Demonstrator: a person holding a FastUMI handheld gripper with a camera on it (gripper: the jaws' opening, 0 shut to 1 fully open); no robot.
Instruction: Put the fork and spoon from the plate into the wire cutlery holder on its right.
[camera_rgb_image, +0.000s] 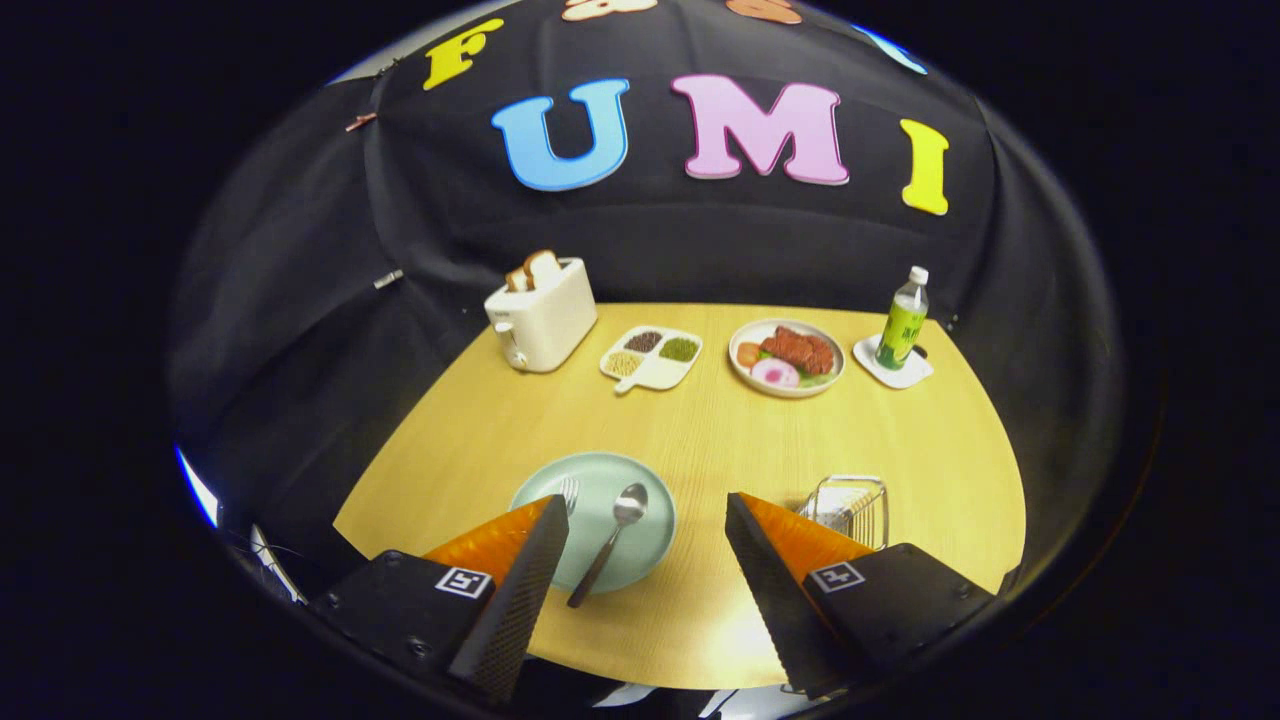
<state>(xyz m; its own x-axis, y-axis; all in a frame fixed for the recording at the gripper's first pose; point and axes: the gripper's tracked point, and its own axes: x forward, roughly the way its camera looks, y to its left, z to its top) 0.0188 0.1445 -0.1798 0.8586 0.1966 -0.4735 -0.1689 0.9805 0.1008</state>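
Our gripper (647, 520) hangs wide open above the table's near edge, holding nothing. The spoon (612, 540) and fork (570, 492) lie on the pale green plate (640, 560), the fork half hidden by our left finger. The wire cutlery holder (850, 505) sits right of the plate. We judge both utensils light, stiff and slippery; the spoon's dark handle, jutting over the rim, looks the best place to pinch.

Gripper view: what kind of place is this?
Likely a staged dining table in a test booth: wooden table, toaster, food plate; open gripper above the spoon.
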